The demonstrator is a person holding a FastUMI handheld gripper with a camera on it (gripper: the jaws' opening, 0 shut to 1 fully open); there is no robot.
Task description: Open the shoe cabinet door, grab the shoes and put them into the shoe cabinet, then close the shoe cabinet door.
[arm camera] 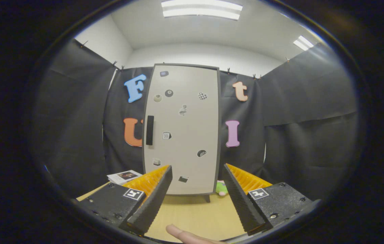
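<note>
The shoe cabinet [181,128] stands upright straight ahead, beyond the fingers. Its pale door is closed and carries several small stickers. A dark vertical handle [150,130] sits on the door's left side, about halfway up. My gripper [197,174] is open, its two fingers spread wide with nothing between them, well short of the door. A small green and pink object [222,188] peeks out on the floor by the cabinet's lower right corner, partly hidden behind the right finger; I cannot tell whether it is a shoe.
A wooden surface [192,213] runs from the fingers to the cabinet's foot. A white booklet [124,176] lies left of the cabinet. A person's fingertip [181,234] shows below the fingers. Black cloth walls close in on both sides.
</note>
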